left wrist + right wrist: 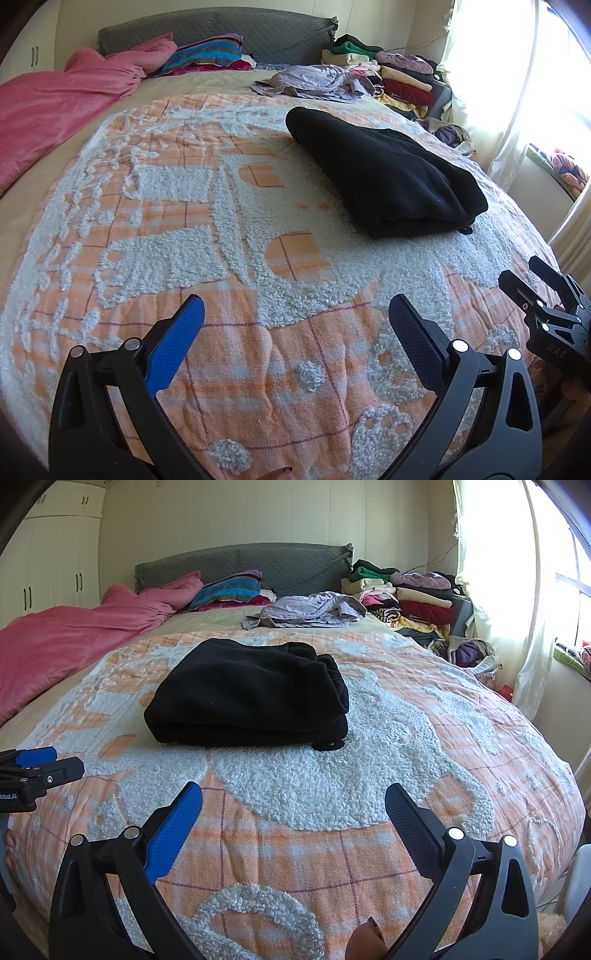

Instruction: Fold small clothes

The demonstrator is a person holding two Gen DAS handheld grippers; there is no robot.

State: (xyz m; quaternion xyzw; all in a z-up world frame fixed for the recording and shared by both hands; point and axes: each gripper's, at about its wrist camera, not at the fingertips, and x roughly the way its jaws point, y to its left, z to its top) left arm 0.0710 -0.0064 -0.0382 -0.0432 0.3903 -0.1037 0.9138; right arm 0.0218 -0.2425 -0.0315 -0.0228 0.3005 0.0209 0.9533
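Note:
A black fleece garment [251, 694] lies folded into a thick rectangle on the orange-and-white bedspread [332, 849]; it also shows in the left wrist view [388, 177], to the upper right. My left gripper [295, 317] is open and empty, low over the bedspread, short of the garment. My right gripper [293, 801] is open and empty, hovering in front of the garment's near edge. The right gripper also shows at the right edge of the left wrist view [546, 295]. The left gripper shows at the left edge of the right wrist view [44, 764].
A crumpled lilac garment [310, 609] lies further up the bed. Stacks of folded clothes [406, 594] sit at the far right by the grey headboard [240, 561]. A pink duvet [74, 635] and striped pillow [229, 587] lie at the left. A curtained window [517, 590] is at the right.

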